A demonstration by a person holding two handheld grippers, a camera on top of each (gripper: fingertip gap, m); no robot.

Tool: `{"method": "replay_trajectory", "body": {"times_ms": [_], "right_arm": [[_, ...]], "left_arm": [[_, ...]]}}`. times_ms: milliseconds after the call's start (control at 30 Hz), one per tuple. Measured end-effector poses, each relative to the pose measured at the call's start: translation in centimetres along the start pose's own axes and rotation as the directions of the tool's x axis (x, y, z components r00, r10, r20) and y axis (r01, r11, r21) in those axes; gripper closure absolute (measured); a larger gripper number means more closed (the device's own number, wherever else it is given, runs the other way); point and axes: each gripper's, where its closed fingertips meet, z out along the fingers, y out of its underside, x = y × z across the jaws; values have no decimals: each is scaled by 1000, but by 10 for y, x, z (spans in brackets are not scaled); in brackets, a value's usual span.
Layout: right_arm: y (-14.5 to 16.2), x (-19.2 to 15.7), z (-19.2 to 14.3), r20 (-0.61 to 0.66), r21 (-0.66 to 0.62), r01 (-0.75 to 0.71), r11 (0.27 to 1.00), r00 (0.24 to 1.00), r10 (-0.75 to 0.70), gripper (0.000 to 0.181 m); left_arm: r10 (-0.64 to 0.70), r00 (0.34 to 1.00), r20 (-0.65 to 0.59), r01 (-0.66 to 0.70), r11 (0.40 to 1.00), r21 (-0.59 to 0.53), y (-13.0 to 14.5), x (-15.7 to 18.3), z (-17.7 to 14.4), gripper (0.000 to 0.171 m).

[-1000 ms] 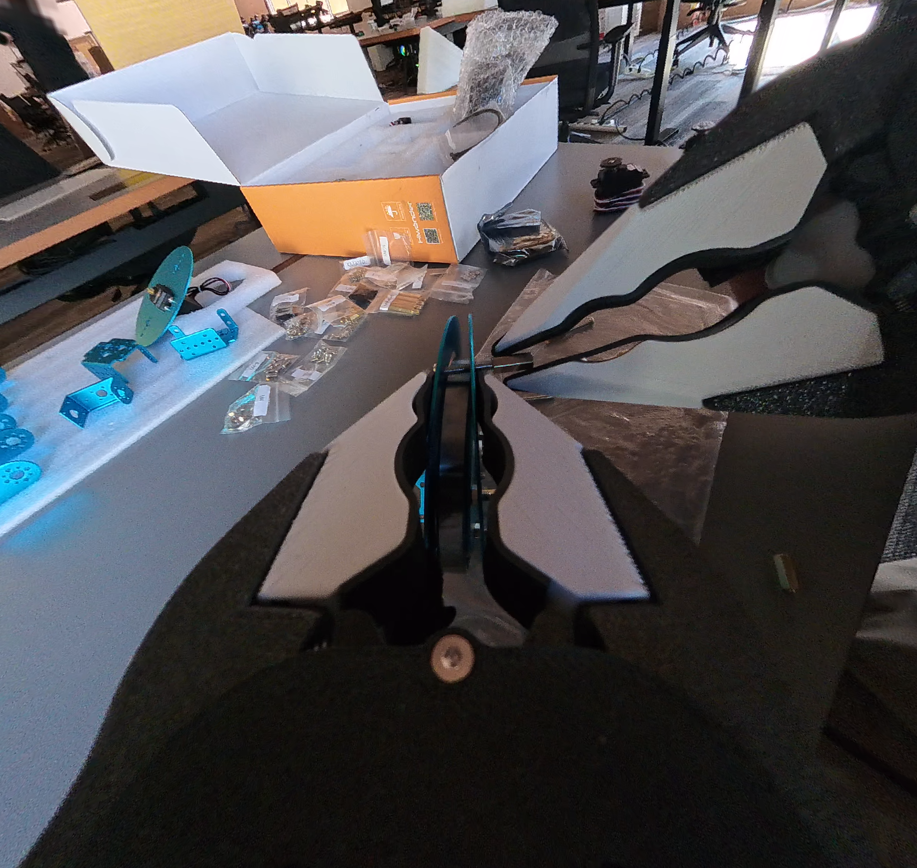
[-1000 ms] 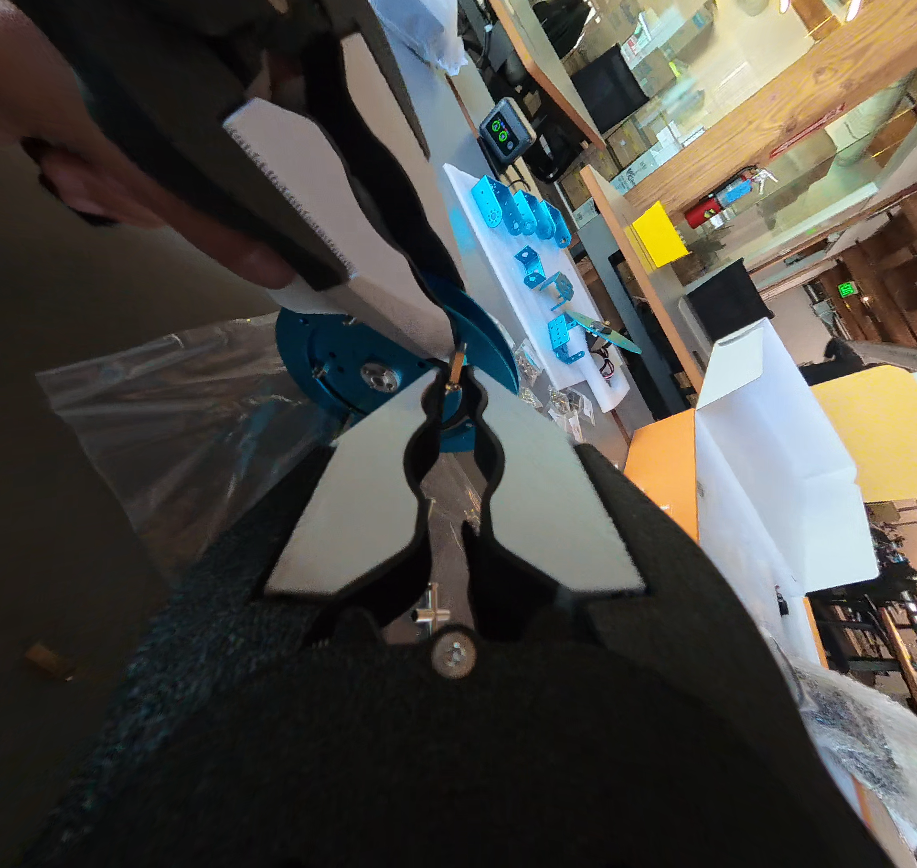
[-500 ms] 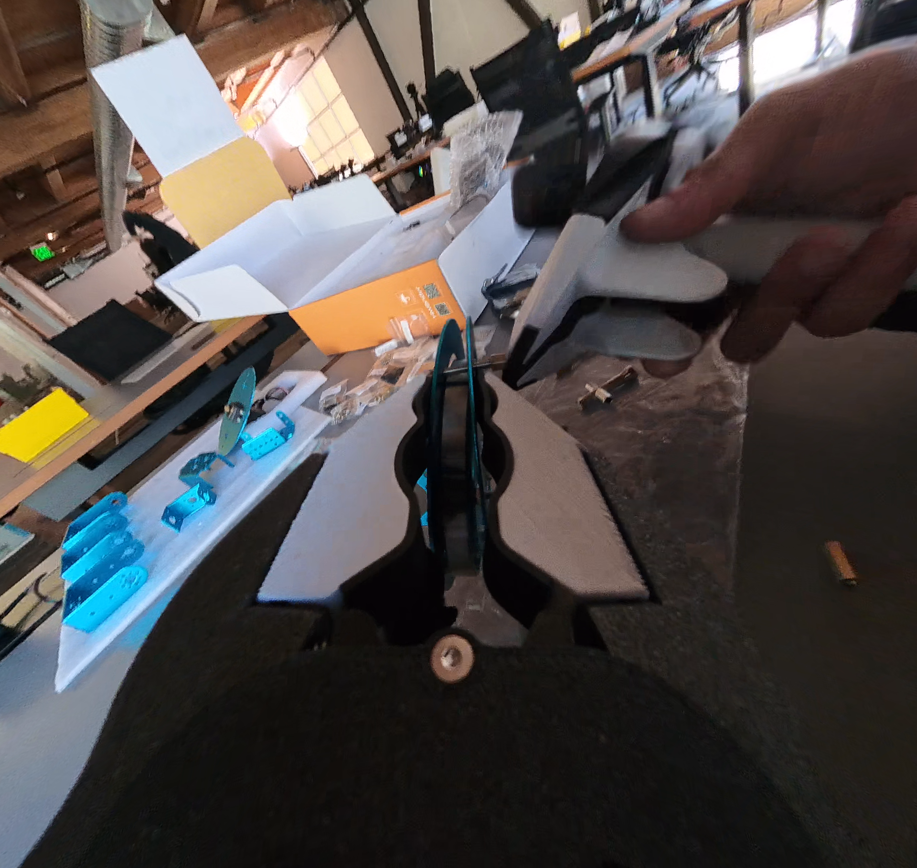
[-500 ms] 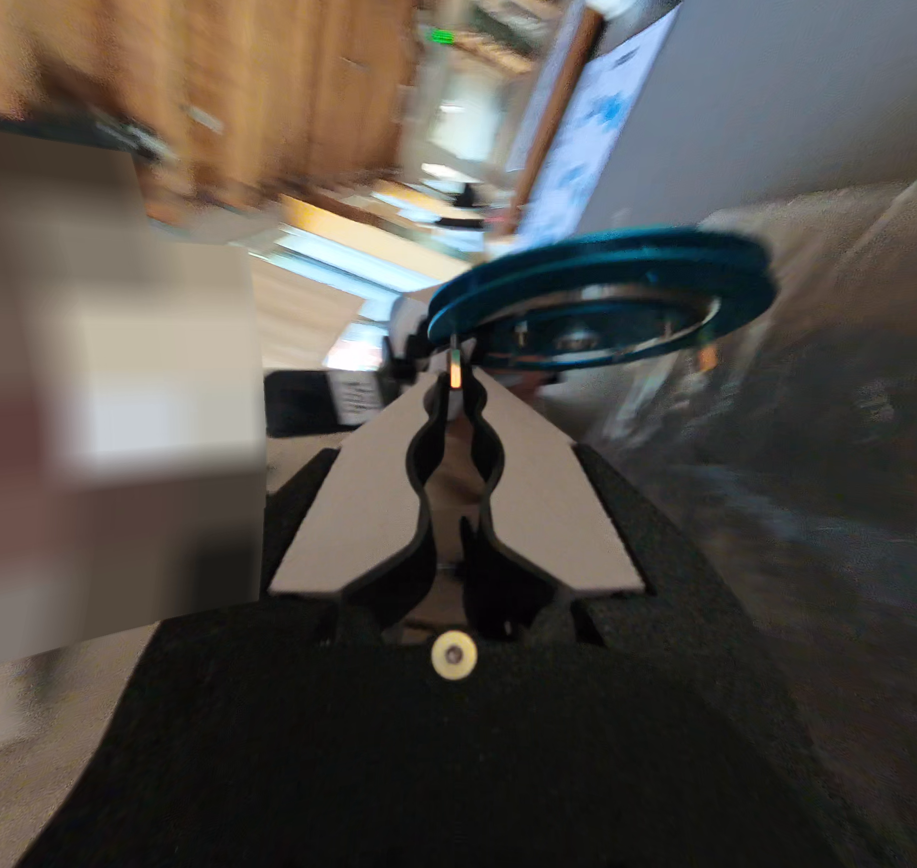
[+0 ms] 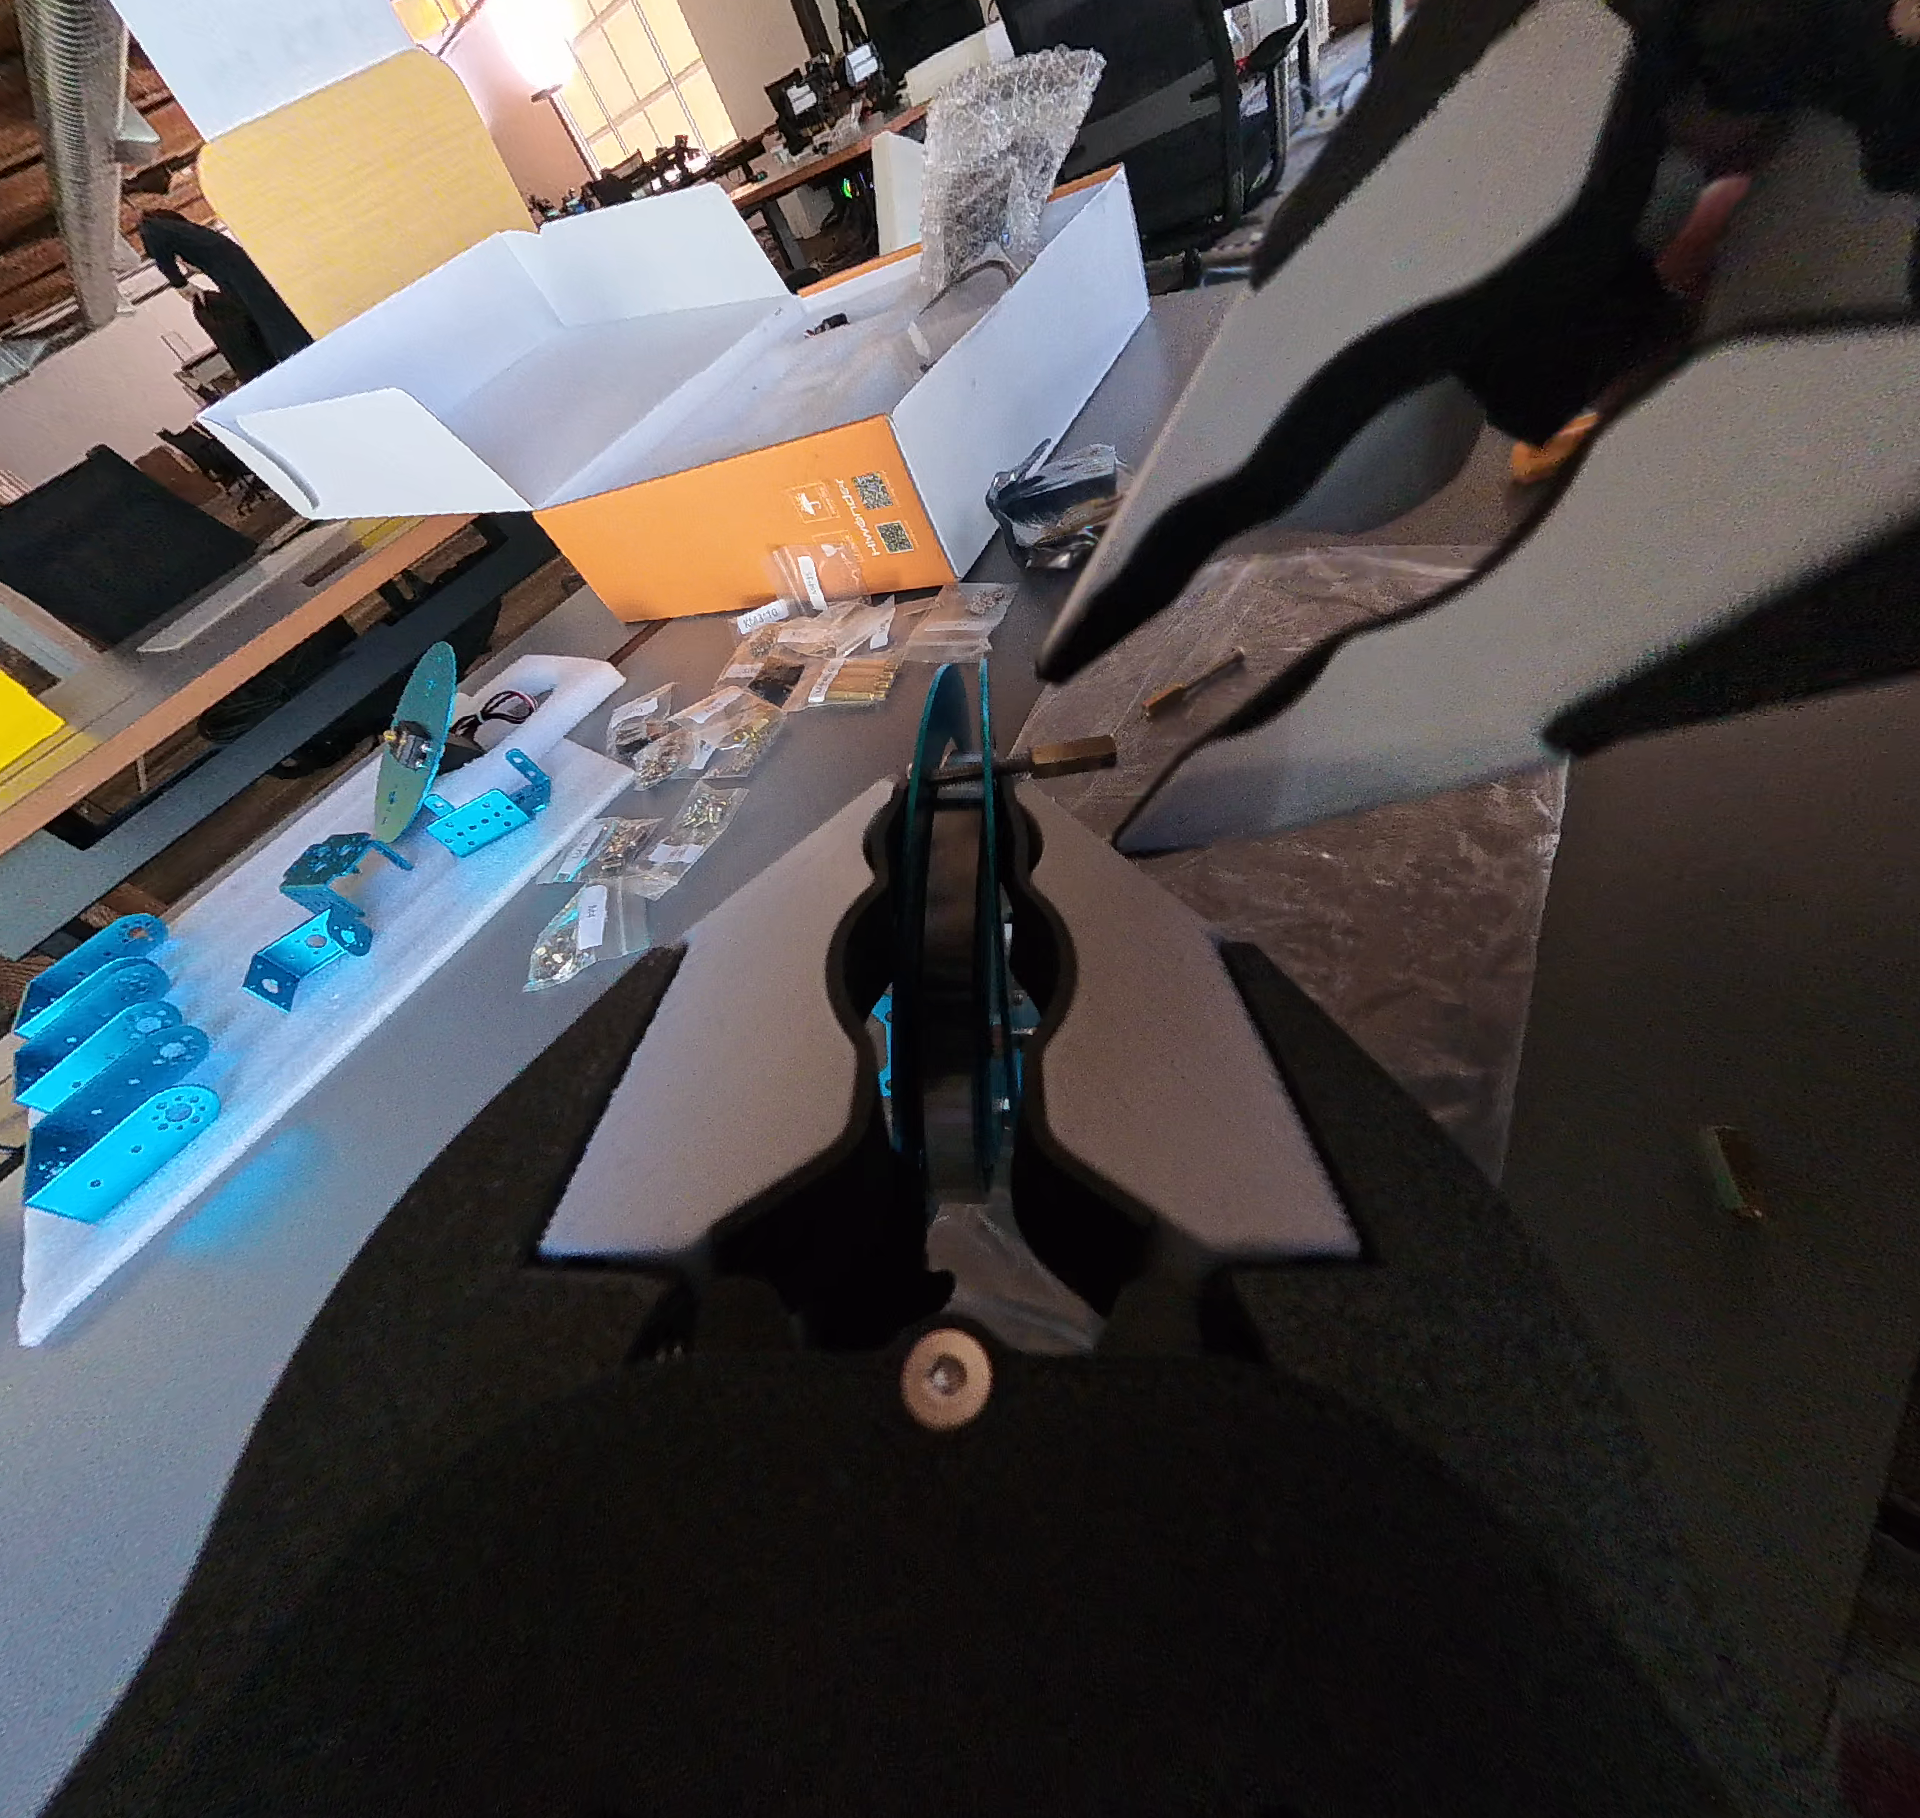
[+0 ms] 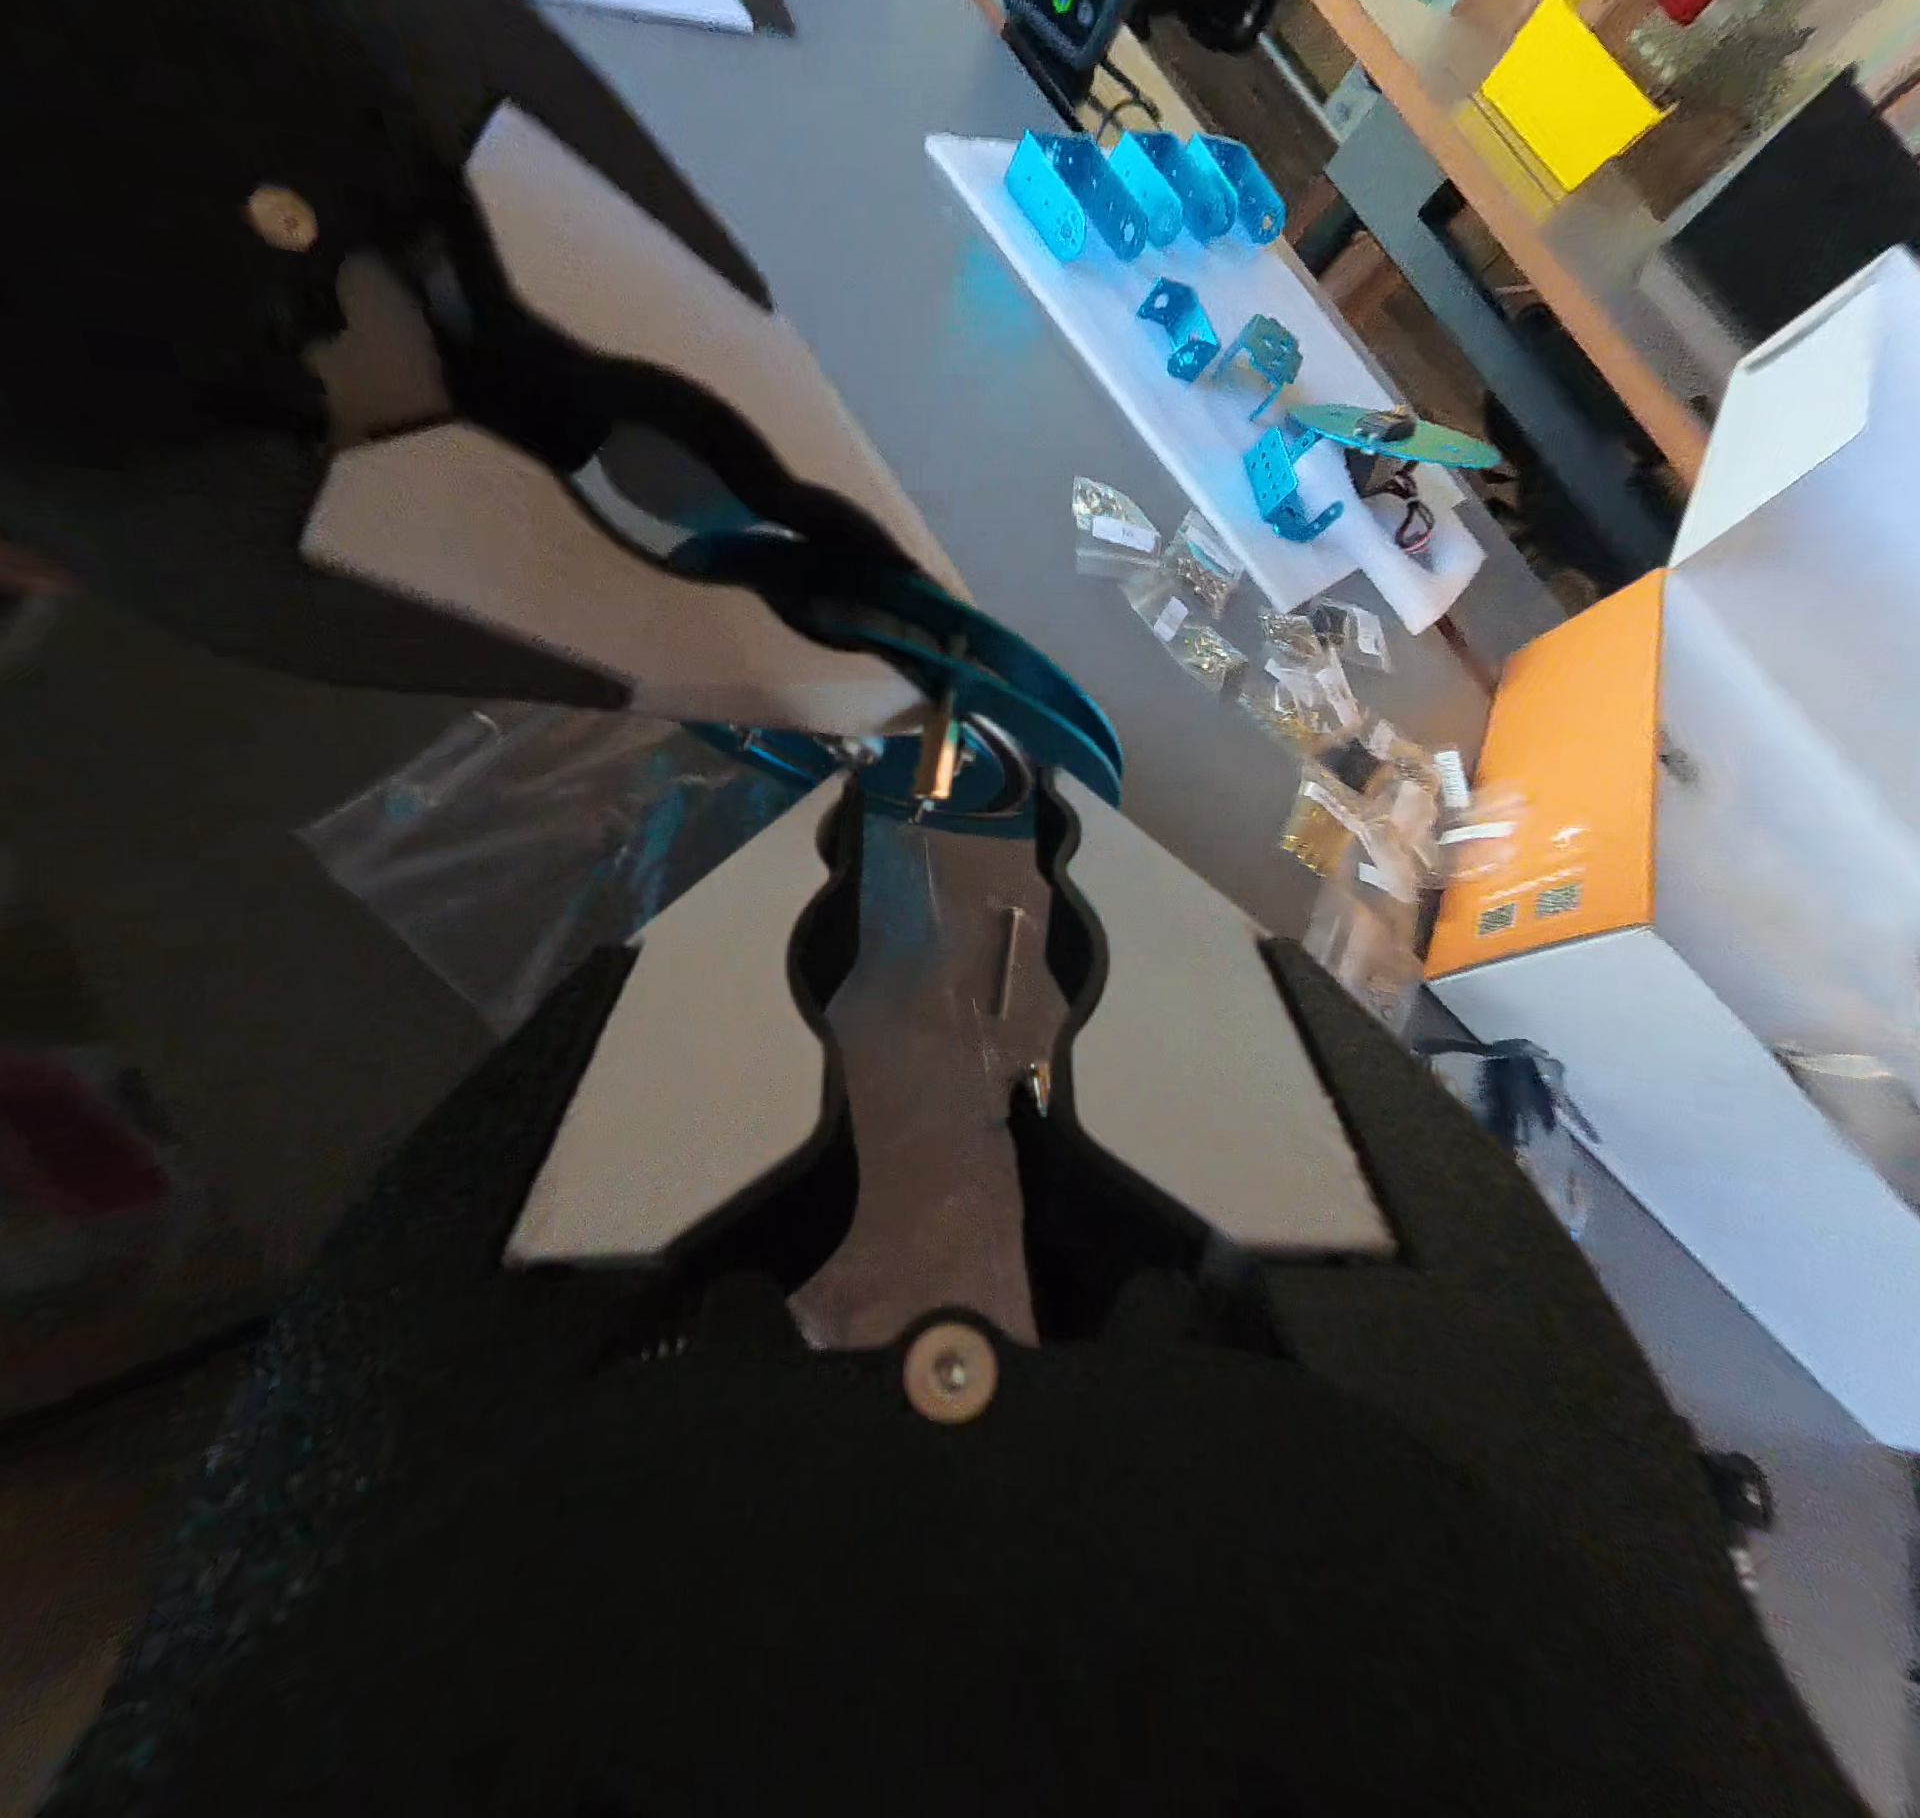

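The left gripper point(image 5: 948, 812) is pinching a blue double-disc assembly point(image 5: 940, 937), held on edge between its fingers. A small brass standoff point(image 5: 1070, 756) sticks out from the right side of the disc, and the right gripper point(image 5: 1091, 750) has its fingers spread around it, not touching. Under them lies a clear plastic bag point(image 5: 1382, 895) on the grey table point(image 5: 312, 1301). Farther left, blue brackets point(image 5: 104, 1093) rest on white foam point(image 5: 343, 947). Beyond the small screw bags point(image 5: 686, 760) stands an open orange-and-white box point(image 5: 727, 418).
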Motion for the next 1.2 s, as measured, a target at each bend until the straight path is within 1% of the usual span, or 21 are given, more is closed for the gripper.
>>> {"method": "replay_trajectory", "body": {"times_ms": [67, 133, 200, 267, 333, 367, 433, 500, 567, 600, 633, 667, 700, 733, 800, 867, 900, 933, 967, 1033, 1200], "right_arm": [[1, -3, 3, -34, -20, 38, 999, 999, -39, 156], [0, -5, 4, -53, -28, 80, 996, 995, -81, 174], [0, -7, 5, -49, -48, 103, 994, 993, -105, 174], [1, -11, 6, 43, -56, 15, 998, 999, -13, 175], [-3, -17, 5, 248, -41, -254, 966, 934, 256, 176], [-6, -20, 2, 388, -79, -437, 896, 815, 431, 177], [-12, -25, -4, 618, -240, -687, 685, 436, 654, 177], [-19, -28, -13, 712, -439, -767, 468, 20, 702, 178], [-27, -26, -26, 684, -656, -706, 265, -409, 604, 177], [-29, -26, -28, 657, -704, -677, 215, -507, 558, 177], [-29, -27, -27, 651, -710, -676, 198, -522, 552, 177], [-30, -27, -27, 678, -677, -699, 231, -471, 564, 176], [-30, -28, -27, 726, -608, -735, 301, -361, 586, 176], [-29, -29, -26, 766, -513, -765, 390, -203, 610, 176], [-26, -27, -19, 763, -243, -756, 608, 238, 602, 176], [-23, -24, -15, 601, -11, -588, 809, 643, 476, 169], [-22, -20, -15, 479, 64, -476, 877, 786, 392, 163], [-21, -17, -15, 356, 105, -357, 928, 885, 300, 157], [-19, -16, -15, 253, 110, -247, 963, 944, 213, 163], [-16, -18, -14, 143, 78, -92, 993, 986, 81, 174], [-13, -19, -13, 138, 33, -26, 999, 990, 21, 172]], "left_arm": [[7, 1000, -3, -7, 1000, 1, 0, 1, -1, 159], [10, 1000, -4, -10, 1000, 5, -1, 3, -2, 159], [13, 1000, 1, -13, 1000, 14, 0, 3, -4, 159], [26, 1000, 8, -26, 999, 39, 1, 4, -6, 159], [0, 1000, 8, 0, 997, 72, 0, 3, -10, 160], [9, 1000, 8, -10, 996, 86, -1, 4, -12, 160], [55, 998, 32, -58, 991, 118, -7, 4, -16, 160], [96, 995, 42, -101, 984, 147, -13, 6, -20, 159], [107, 993, 47, -114, 975, 192, -24, 7, -26, 159], [144, 988, 63, -154, 971, 183, -25, 7, -27, 159], [182, 980, 78, -193, 966, 172, -24, 6, -27, 159], [181, 980, 80, -193, 966, 174, -24, 6, -28, 158], [176, 981, 77, -188, 967, 173, -24, 6, -29, 159], [183, 980, 77, -194, 967, 164, -23, 6, -29, 157], [190, 978, 87, -201, 968, 148, -21, 5, -27, 159], [198, 976, 94, -209, 969, 130, -19, 5, -25, 159], [185, 979, 85, -194, 973, 126, -17, 5, -23, 158], [175, 982, 74, -183, 975, 126, -16, 6, -23, 159], [169, 984, 63, -176, 976, 129, -16, 7, -22, 159], [184, 981, 60, -190, 974, 122, -14, 9, -21, 159], [156, 987, 32, -158, 979, 127, -12, 11, -20, 159]]}}
